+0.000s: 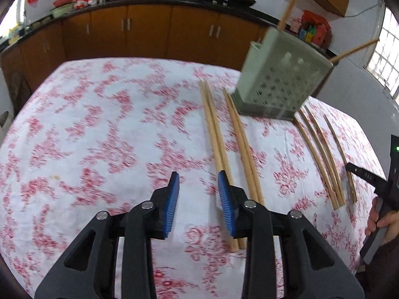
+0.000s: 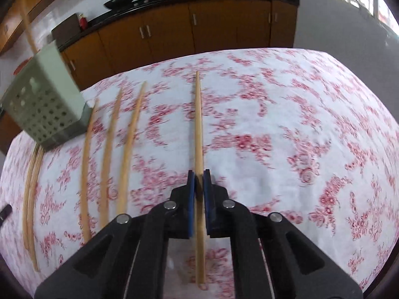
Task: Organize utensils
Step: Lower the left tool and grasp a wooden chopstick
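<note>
Blue pads of the right gripper (image 2: 199,174) are clenched on a single wooden chopstick (image 2: 198,114), pinching it near its thicker end so the long thin part runs out ahead over the flowered tablecloth (image 2: 286,104); gripping there likely lets the tip be steered into the holder. The left gripper (image 1: 198,178) hangs with its jaws apart and nothing between the pads, its right pad just beside a pair of chopsticks (image 1: 214,134), probably lined up to close on them next.

A green perforated holder (image 1: 281,79) stands on the cloth, and everything else arranges around it: two pairs lie in front of it toward the left gripper, several loose sticks (image 1: 321,147) lie past its other side, and two sticks already lean out of its top. Laid parallel, the sticks are easy to take singly.
</note>
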